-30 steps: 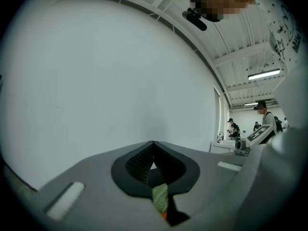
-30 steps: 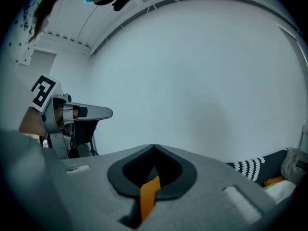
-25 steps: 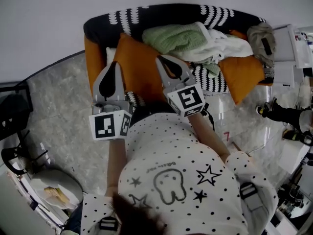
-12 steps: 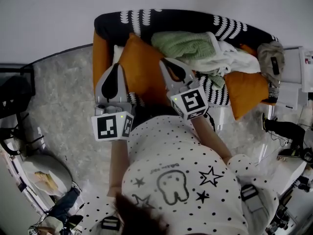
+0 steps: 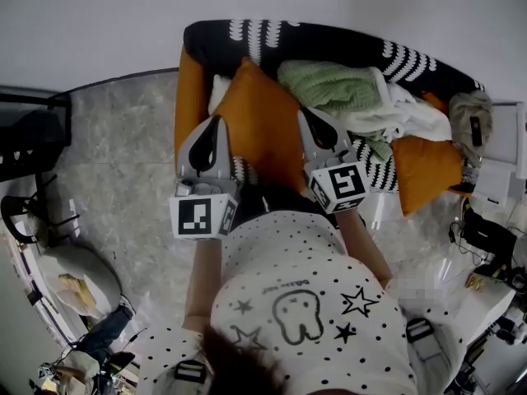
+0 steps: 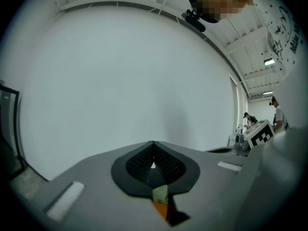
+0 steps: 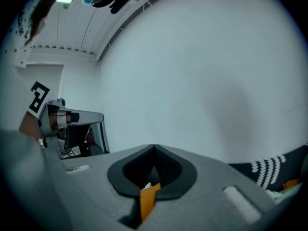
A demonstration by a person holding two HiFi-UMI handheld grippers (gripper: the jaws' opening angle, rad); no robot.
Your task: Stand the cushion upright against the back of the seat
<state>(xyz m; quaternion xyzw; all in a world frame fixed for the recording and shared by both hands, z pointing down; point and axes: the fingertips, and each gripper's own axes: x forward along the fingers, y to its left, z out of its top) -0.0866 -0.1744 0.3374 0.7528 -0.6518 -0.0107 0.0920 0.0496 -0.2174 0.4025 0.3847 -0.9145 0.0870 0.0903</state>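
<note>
**While both grippers pinch its edges, the orange cushion stands on the seat**

Because the person's spotted shirt point(image 5: 305, 303) and the two marker cubes fill the lower middle of the head view, the bottom of the cushion point(image 5: 262, 122) and the front of the seat point(image 5: 329, 39) are hidden. What shows of the cushion is tilted, one corner pointing up at the black, white-patterned back of the seat; whether it touches that back cannot be told.

The left gripper point(image 5: 217, 120) has its jaws pressed together at the cushion's left edge, and the right gripper point(image 5: 310, 113) is clamped the same way at its right edge. Each gripper view looks mostly at a plain white wall point(image 6: 120, 81). In both, the cushion is only a sliver of orange cloth caught low in the slit between the closed jaws. In the left gripper view a small greenish woven patch sits just above the orange, and what it belongs to is hard to make out.

To the right of the held cushion, a green blanket point(image 5: 329, 85) and a white cloth point(image 5: 412, 113) are heaped on the seat. A second cushion point(image 5: 424, 171), also orange, hangs over the seat's front edge near its right end.

Compared with a second ago, the seat appears further right in the head view, which has itself shifted. The grippers hold the same two edges, and the cushion keeps its tilt.
</note>
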